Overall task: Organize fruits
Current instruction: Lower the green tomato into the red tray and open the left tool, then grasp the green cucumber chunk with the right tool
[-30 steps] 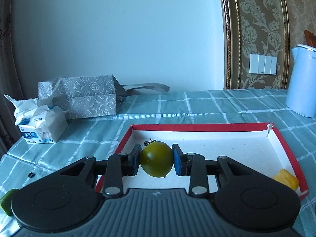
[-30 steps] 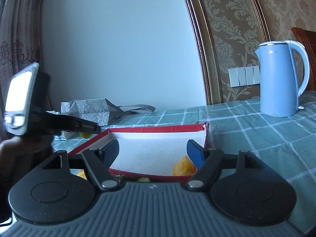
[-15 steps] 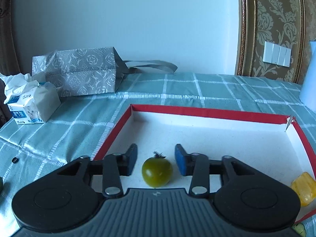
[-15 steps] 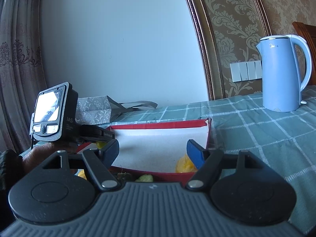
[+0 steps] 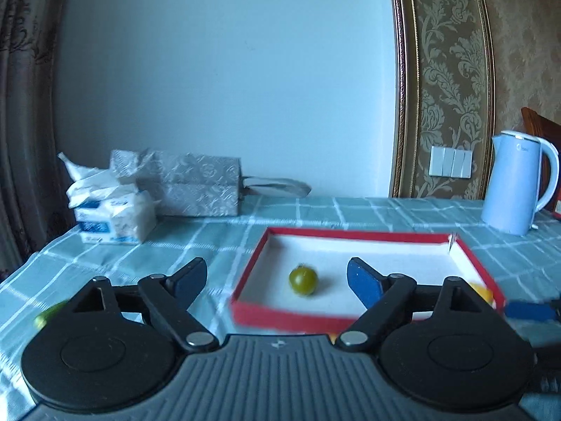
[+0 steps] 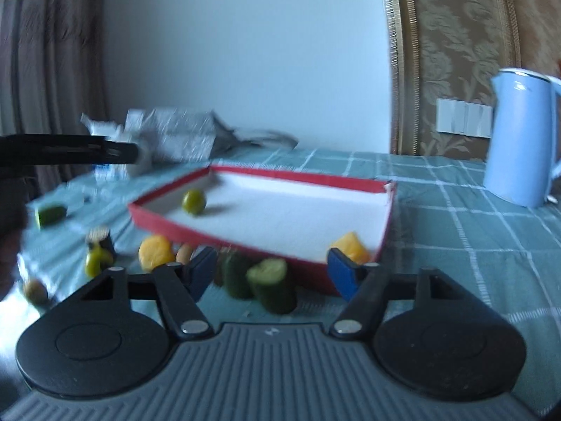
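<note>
Finding one: the left tongs [image 5: 277, 277] had let go of the green tomato [image 5: 303, 281]. A second before, their pads were clenched on it above the red-rimmed tray [image 5: 354, 235]; at inspection the jaws stood wide and were opening further, pulled back short of the tray's near wall, with nothing pressed between them. The tomato sat alone on the tray's white floor, close to the near-left corner and touching neither wall.

Finding two: a yellow piece [image 6: 350, 245] lay inside the tray at its near-right corner.

Finding three: the right tongs [image 6: 271, 273] were released but closing, held just outside the tray's near wall. Two green cucumber pieces [image 6: 273, 289] stood on the tabletop [image 6: 491, 245] between the jaws; the pads were not yet against them. Blur prevented a firmer reading.

Finding four: further fruit lay on the tabletop to the left of the tray, namely a yellow round piece [image 6: 155, 252], a small green-yellow fruit [image 6: 96, 261] and a green chunk [image 6: 51, 214].

Assessment: one deposit judged complete; several pieces outstanding, so the task appeared well short of finished.
</note>
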A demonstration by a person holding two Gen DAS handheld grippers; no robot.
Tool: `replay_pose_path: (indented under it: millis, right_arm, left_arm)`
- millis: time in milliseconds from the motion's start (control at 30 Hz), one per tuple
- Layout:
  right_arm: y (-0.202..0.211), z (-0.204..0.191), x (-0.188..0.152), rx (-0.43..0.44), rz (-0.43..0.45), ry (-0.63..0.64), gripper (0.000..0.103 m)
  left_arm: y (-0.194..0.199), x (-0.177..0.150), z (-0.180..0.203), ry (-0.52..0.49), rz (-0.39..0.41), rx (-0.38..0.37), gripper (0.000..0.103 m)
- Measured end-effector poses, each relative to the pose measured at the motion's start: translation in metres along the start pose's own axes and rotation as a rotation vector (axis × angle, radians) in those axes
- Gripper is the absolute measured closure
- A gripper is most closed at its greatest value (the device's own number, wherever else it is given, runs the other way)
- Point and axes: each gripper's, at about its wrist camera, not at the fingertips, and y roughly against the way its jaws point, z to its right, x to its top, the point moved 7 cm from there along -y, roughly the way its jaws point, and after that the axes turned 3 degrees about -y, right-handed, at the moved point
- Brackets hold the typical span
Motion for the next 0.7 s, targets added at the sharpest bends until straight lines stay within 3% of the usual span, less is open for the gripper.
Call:
replay_pose_path:
  millis: [167,467,567,700]
  right_arm:
    - [-0.018,-0.002,-0.008,-0.055,-0.071,0.033,0.054]
    - [-0.037,0.001,-0.014,-0.088,-0.141,0.034,0.055]
    - [-0.042,-0.003,-0.015,-0.075,-0.164,0.043,0.073]
    - [-0.042,-0.006,-0.015,-0.085,-0.164,0.056,0.073]
  left_arm:
    - [0.02,-0.029,-0.02,0.013,-0.009,0.009,0.016]
    - [0.028,-0.046,-0.024,0.022,-0.026,-0.035,0.016]
    - [0.031,-0.051,-0.021,-0.005,-0.042,-0.057,0.016]
    - [0.033,-0.062,-0.017,-0.041,-0.069,-0.079,0.016]
